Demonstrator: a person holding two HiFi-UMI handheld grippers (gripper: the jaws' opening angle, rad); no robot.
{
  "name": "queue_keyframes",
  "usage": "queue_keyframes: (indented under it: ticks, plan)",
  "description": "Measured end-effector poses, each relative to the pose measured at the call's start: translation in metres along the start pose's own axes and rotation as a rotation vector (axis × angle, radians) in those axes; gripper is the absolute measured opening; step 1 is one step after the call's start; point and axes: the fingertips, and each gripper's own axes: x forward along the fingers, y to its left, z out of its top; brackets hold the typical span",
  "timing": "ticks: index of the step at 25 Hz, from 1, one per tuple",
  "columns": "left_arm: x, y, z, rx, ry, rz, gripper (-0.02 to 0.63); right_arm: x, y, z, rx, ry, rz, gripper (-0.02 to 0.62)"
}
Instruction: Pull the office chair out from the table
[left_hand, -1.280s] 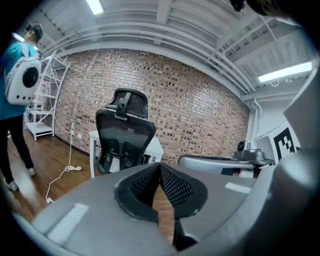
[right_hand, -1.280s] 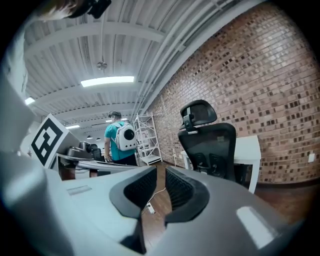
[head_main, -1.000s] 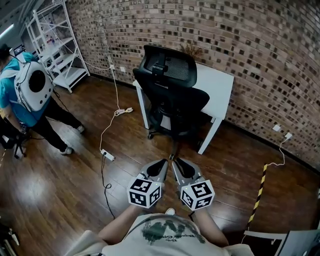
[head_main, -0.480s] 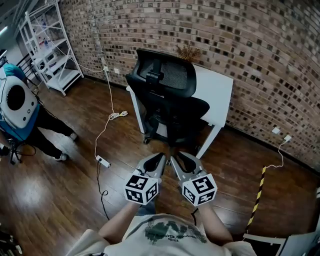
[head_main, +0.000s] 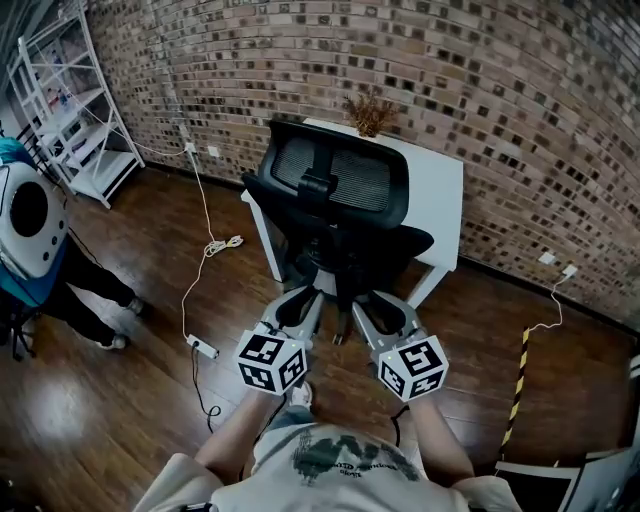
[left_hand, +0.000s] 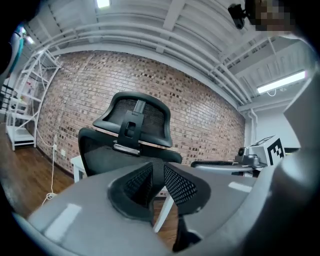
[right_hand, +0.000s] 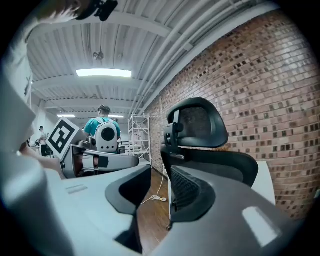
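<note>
office chair just ahead of your grippers, back toward you: black, mesh backrest, curved headrest, pushed against white table. your left gripper jaws opening, narrow gap, nothing between. your right gripper jaws opening, wider, nothing between.

Dark wood plank floor fills the lower frame. White table at upper centre, against the brick wall; a dried plant sits at its back edge. Black office chair stands on the floor, seat tucked under the table's front. On the floor left of centre: white cable running to a power strip, black cable below it. White shelf rack at upper left. Yellow-black tape strip on the floor, lower right. A person's shoes at the left edge.
</note>
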Motion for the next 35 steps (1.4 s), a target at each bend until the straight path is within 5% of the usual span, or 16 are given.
queue_keyframes:
  ticks: [6, 19, 27, 35]
  plan:
    - [0.017, 0.057, 0.035, 0.043, -0.018, -0.044, 0.103, 0.036, -0.026, 0.013, -0.062, 0.024, -0.045, 0.135]
    - [0.060, 0.172, 0.104, 0.266, 0.009, -0.156, 0.184, 0.059, -0.109, 0.044, -0.221, 0.087, -0.171, 0.230]
    - [0.094, 0.212, 0.105, 0.480, 0.103, -0.262, 0.270, 0.062, -0.144, 0.032, -0.365, 0.229, -0.195, 0.288]
    - [0.128, 0.243, 0.074, 0.701, 0.283, -0.325, 0.318, 0.079, -0.163, 0.024, -0.470, 0.366, -0.170, 0.316]
